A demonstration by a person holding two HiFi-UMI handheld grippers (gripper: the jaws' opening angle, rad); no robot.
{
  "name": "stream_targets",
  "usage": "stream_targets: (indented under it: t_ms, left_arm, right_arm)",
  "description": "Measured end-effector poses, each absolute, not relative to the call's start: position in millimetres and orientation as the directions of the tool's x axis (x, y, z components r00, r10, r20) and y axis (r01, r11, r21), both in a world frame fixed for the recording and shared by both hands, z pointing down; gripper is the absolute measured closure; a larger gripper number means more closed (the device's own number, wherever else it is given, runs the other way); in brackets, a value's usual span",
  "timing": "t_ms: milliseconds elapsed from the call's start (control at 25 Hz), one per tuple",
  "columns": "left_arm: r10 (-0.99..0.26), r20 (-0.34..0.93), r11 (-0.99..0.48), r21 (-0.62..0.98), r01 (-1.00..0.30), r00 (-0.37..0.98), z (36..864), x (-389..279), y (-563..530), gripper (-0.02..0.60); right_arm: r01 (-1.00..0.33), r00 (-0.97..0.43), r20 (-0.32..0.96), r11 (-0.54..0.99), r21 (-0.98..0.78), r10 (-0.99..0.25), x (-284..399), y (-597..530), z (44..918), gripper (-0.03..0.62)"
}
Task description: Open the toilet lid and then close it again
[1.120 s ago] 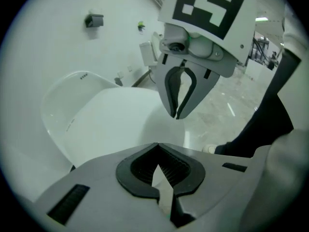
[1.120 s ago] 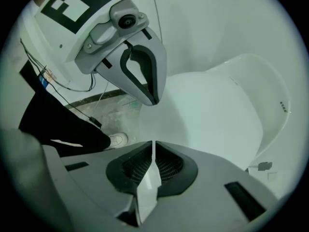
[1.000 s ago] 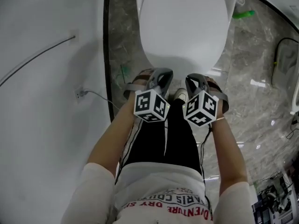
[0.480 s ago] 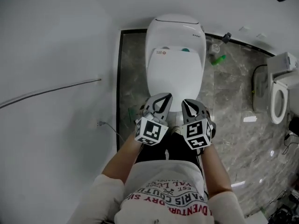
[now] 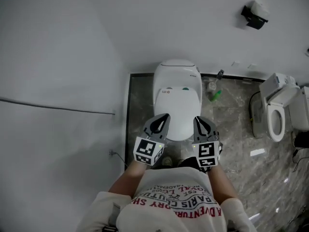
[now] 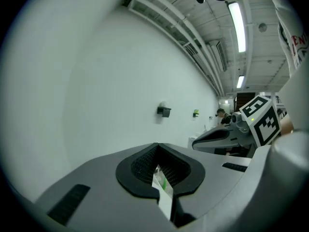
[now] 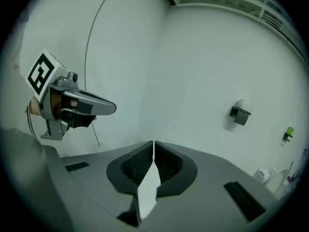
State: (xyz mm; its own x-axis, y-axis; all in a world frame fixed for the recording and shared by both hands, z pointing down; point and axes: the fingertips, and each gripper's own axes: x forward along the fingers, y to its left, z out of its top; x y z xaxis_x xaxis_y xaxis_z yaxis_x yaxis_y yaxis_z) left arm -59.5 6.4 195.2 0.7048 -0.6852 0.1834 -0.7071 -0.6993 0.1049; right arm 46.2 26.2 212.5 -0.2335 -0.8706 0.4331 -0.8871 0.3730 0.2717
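The white wall (image 5: pixel 72 57) fills most of the head view and both gripper views, so those two views show none of the floor or the toilet. A thin cable (image 5: pixel 58 108) runs across the wall on the left and is cut off at the frame edge. The grey marble floor (image 5: pixel 231 129) is partly covered by the person's printed shirt (image 5: pixel 174 204) at the near edge, which also hides most of both forearms. The toilet (image 5: pixel 176 71) stands against the far wall at the centre with its toilet lid (image 5: pixel 177 105) down flat. The near rim is hidden behind the two grippers. A second toilet (image 5: pixel 274 114) stands to the right with its seat uncovered, and whatever stands beyond it is cut off by the frame. A dark fixture (image 5: pixel 254 13) on the far wall is too small to identify, as is the small green thing (image 5: pixel 216 94) on the floor just right of the toilet. Both hands are raised in front of the chest, side by side and apart. Each gripper points away from the person toward the far wall, tilted slightly down, over the near end of the lid without touching it. The left gripper (image 5: pixel 163 118) has its jaws clenched together with nothing between them. The right gripper (image 5: pixel 199 121) is likewise closed and empty, with only a thin slit between its pads. Their marker cubes (image 5: pixel 147 151) face up toward the head camera.
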Motion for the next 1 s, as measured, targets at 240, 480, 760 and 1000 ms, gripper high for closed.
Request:
stream_targets:
  t_ms: [240, 480, 760, 1000]
  left_arm:
    - [-0.729, 0.139, -0.661, 0.114, -0.742, 0.670, 153.3, -75.2, 6.5, 0.575]
    - [-0.738, 0.110, -0.659, 0.094, -0.746, 0.666, 117.0, -77.0, 0.7, 0.575]
    - [-0.750, 0.102, -0.651, 0.056, -0.757, 0.653, 103.7, -78.9, 0.2, 0.575]
    - [-0.758, 0.115, -0.641, 0.054, -0.766, 0.643, 109.7, -83.5, 5.8, 0.575]
  right_arm:
    - [-0.945, -0.223, 0.339, 0.288, 0.153, -0.914, 34.6, 28.4, 168.8, 0.572]
    - [-0.951, -0.227, 0.301, 0.278, 0.138, -0.926, 31.8, 22.2, 140.7, 0.576]
    - [-0.952, -0.223, 0.285, 0.271, 0.141, -0.932, 32.8, 19.9, 131.6, 0.579]
    - [-0.949, -0.236, 0.305, 0.287, 0.133, -0.922, 25.8, 23.2, 139.7, 0.579]
